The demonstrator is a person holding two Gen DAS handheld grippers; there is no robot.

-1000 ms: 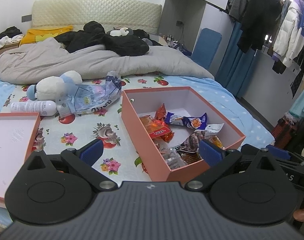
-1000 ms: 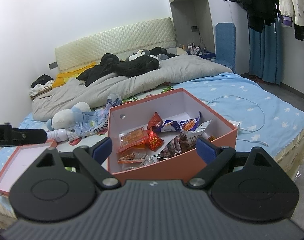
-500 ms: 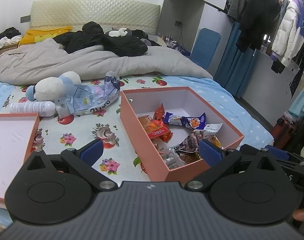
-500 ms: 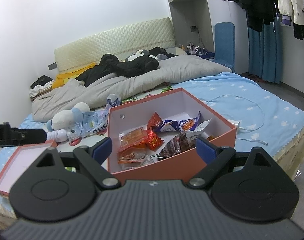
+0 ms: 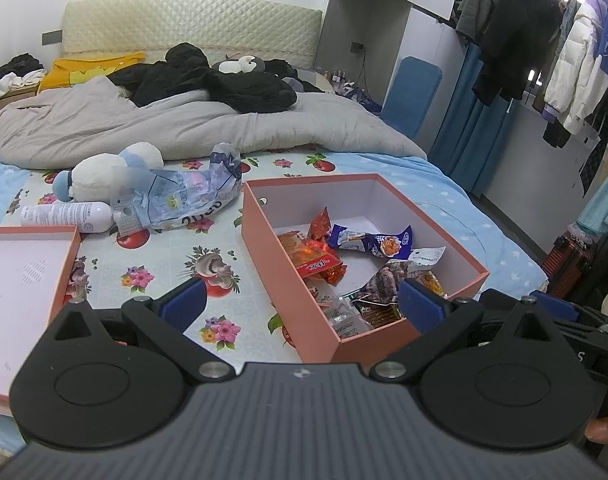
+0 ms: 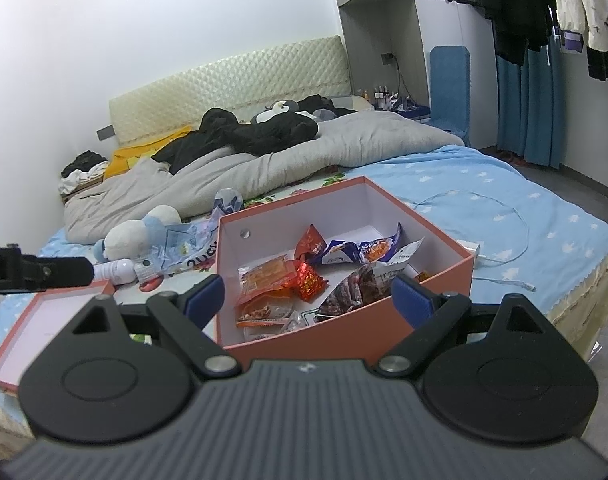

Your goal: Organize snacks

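Snacks point(image 5: 331, 258): roughly seven or eight packets, exact count unclear where they overlap, all in one open pink box point(image 6: 443, 276) on the bed point(image 6: 503, 200), its lid point(image 5: 70, 256) lying apart to the left. Left gripper point(image 5: 302, 306) and right gripper point(image 6: 307, 294): both jaws spread wide, nothing between them, hovering just short of the box's near wall. Bare floral sheet between box and lid; one bottle point(image 5: 64, 215), one plush toy point(image 5: 104, 168), one crumpled bag point(image 5: 184, 196) beyond it.
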